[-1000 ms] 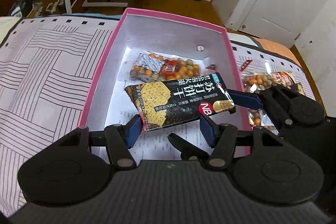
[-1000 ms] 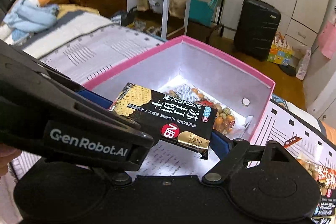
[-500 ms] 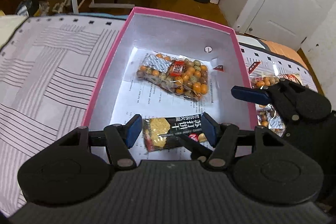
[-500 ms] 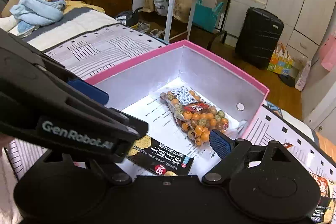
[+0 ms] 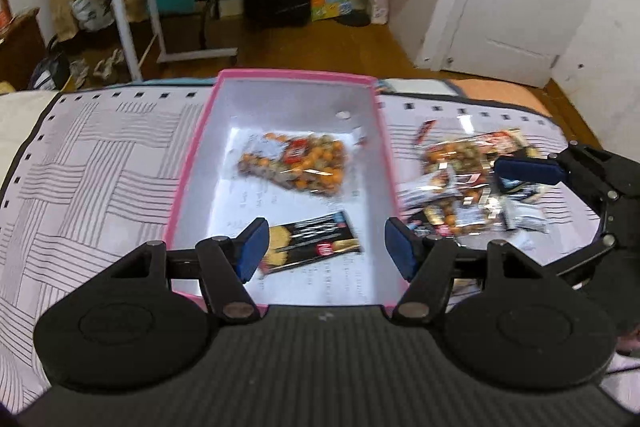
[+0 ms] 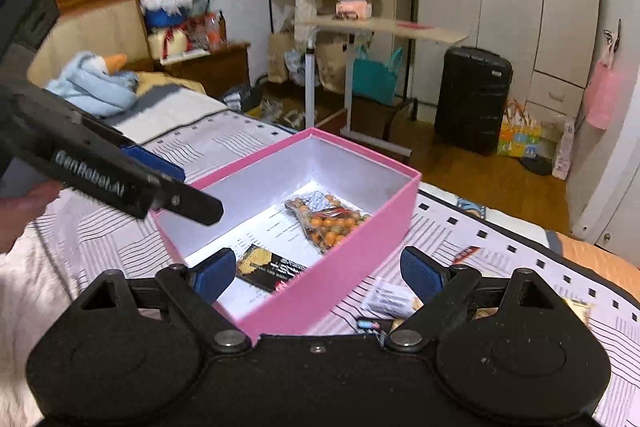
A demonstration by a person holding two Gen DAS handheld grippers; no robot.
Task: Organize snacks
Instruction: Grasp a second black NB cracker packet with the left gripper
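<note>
Both my left gripper (image 5: 324,247) and right gripper (image 6: 316,273) gape wide, empty; snack pile (image 5: 468,183) at 2 o'clock looks light, crinkly, slippery; I'd pinch a sealed edge.

The black left gripper with blue pads (image 5: 322,250) is hovering with its jaws spread wide, gripping nothing. The matching black right gripper (image 6: 318,275) is gaping too, its 2 fingers clasping nothing.

Left gripper (image 5: 324,247), right gripper (image 6: 318,275): matte black bodies, blue pads, silver pivot screws, white "GenRobot.AI" lettering.
</note>
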